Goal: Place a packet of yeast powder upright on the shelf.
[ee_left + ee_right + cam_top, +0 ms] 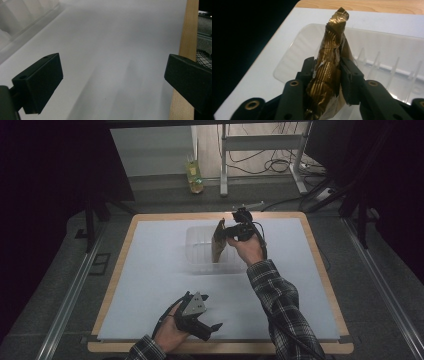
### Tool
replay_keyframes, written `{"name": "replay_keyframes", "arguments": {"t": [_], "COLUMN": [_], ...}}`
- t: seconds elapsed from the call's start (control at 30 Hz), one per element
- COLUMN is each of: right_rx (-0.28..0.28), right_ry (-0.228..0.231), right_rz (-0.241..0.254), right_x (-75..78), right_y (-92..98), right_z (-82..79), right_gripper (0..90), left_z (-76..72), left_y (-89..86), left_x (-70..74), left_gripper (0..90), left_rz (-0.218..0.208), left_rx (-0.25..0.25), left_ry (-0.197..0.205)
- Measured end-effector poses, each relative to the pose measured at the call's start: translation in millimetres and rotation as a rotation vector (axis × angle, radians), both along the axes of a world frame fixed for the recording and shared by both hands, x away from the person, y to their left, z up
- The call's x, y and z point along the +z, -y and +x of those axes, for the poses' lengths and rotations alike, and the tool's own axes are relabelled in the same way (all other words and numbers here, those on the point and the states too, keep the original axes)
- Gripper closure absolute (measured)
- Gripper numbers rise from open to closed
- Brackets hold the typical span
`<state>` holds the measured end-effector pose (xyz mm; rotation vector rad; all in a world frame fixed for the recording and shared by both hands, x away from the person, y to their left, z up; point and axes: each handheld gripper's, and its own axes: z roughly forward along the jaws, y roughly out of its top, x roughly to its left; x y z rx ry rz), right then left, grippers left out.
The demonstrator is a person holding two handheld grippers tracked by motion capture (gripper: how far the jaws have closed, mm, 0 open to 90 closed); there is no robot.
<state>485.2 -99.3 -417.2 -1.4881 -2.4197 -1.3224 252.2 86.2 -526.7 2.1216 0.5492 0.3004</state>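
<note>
A crinkled gold foil packet stands upright over a clear plastic tray at the far middle of the white mat. My right gripper comes at it from the right and is shut on it. In the right gripper view the packet rises between the two black jaws of that gripper, which press its lower part, with the ribbed tray below and behind. My left gripper rests near the table's front edge, held by a hand in a plaid sleeve. Its jaws stand wide open above bare mat.
The white mat covers a wooden table, whose edge runs beside the left gripper. A corner of the clear tray appears far off in the left gripper view. A bottle, desk legs and cables sit on the floor beyond the table.
</note>
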Motion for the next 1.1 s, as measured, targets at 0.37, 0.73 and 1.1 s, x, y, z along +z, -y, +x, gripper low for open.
{"name": "replay_keyframes", "arguments": {"t": [0.37, 0.73, 1.1], "right_rx": [0.022, 0.077, 0.128], "right_ry": [0.019, 0.081, 0.145], "right_rz": [0.015, -0.047, -0.081], "right_x": [-0.6, 0.8, 4.8], "right_y": [4.2, 0.5, -2.0], "right_z": [-3.7, -12.0, -24.0], "right_gripper": [42.1, 27.4, 17.3], "left_z": [0.5, 0.7, 0.2], "left_y": [-0.6, -1.1, -1.1], "left_x": [-0.4, -1.1, -1.4], "left_gripper": [1.6, 1.6, 1.5], "left_rz": [-0.006, -0.004, -0.009], "left_rx": [0.001, -0.002, -0.007], "left_ry": [-0.005, -0.007, -0.005]}}
